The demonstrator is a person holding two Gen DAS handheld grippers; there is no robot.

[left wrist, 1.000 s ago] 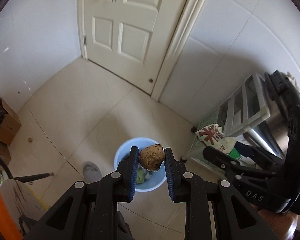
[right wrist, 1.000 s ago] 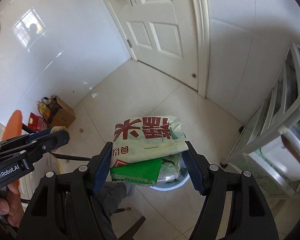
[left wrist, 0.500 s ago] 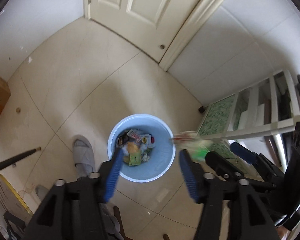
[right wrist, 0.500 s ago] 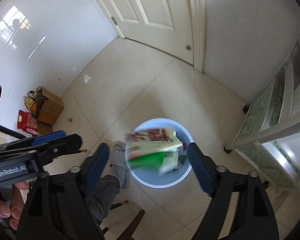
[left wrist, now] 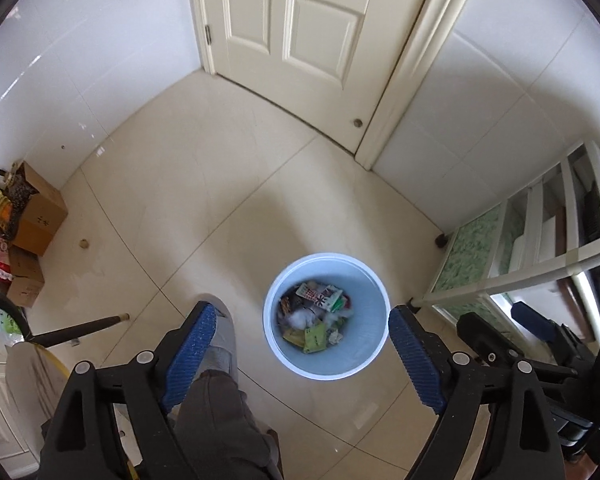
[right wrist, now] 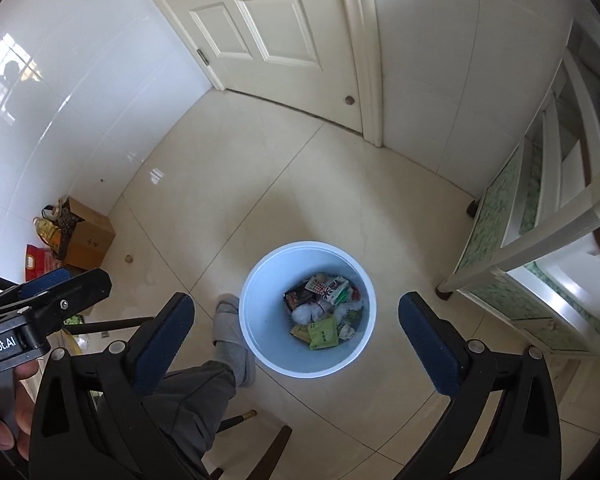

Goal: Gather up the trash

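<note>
Above the blue bin [left wrist: 277, 340] on the floor, my left tongs [left wrist: 302, 354] and right tongs [right wrist: 296, 344] now gape empty; both pieces have dropped among the trash [right wrist: 324, 316].

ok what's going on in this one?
A person is collecting trash with a handheld gripper in each hand. Both the left gripper and the right gripper hang above the light blue bin on the tiled floor, jaws wide apart and holding nothing. The bin holds a pile of wrappers and crumpled bits. The person's slippered foot stands just left of the bin.
</note>
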